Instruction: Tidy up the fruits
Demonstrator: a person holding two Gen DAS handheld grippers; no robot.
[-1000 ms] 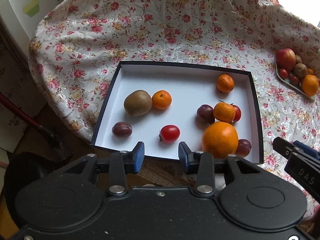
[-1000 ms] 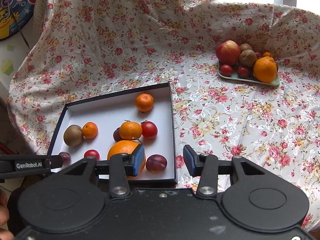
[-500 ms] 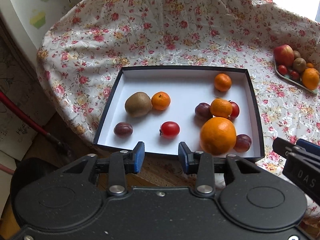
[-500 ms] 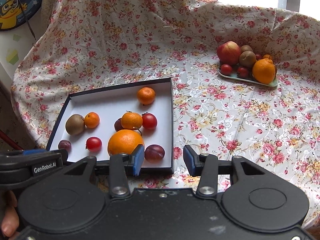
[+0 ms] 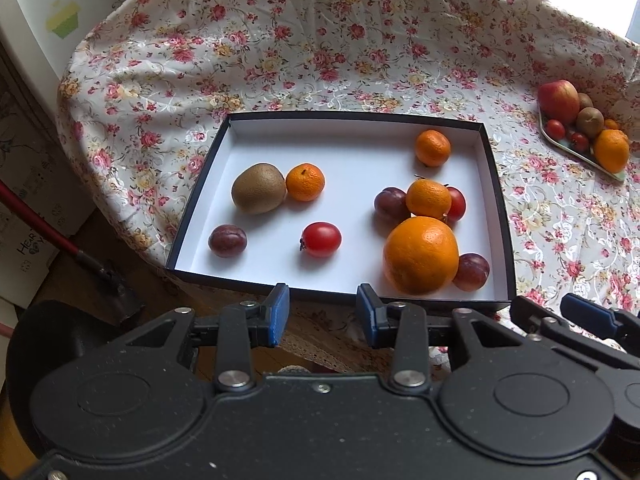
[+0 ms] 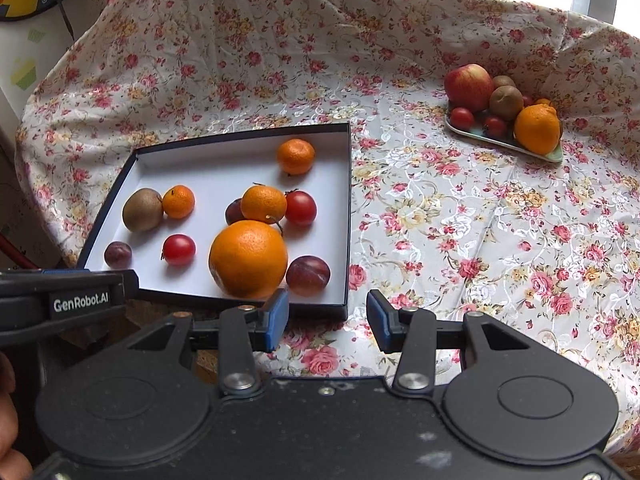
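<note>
**Fruit in the box, both tongs empty**

We see a floral cloth [image 6: 460,216] over the table and a far plate [image 6: 504,142] piled with fruit; nothing blocks the black-rimmed box [image 5: 498,200]; its big orange [image 5: 421,255] lies just ahead of our left gripper [image 5: 322,315], left of our right gripper [image 6: 327,322]; both gape apart, holding and touching nothing.

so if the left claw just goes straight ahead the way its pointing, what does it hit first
Probably the near wall of the black box, which sits right ahead of the open left claw. If it cleared that wall, the red tomato would likely be next. Depth is hard to judge in this fisheye view.
</note>
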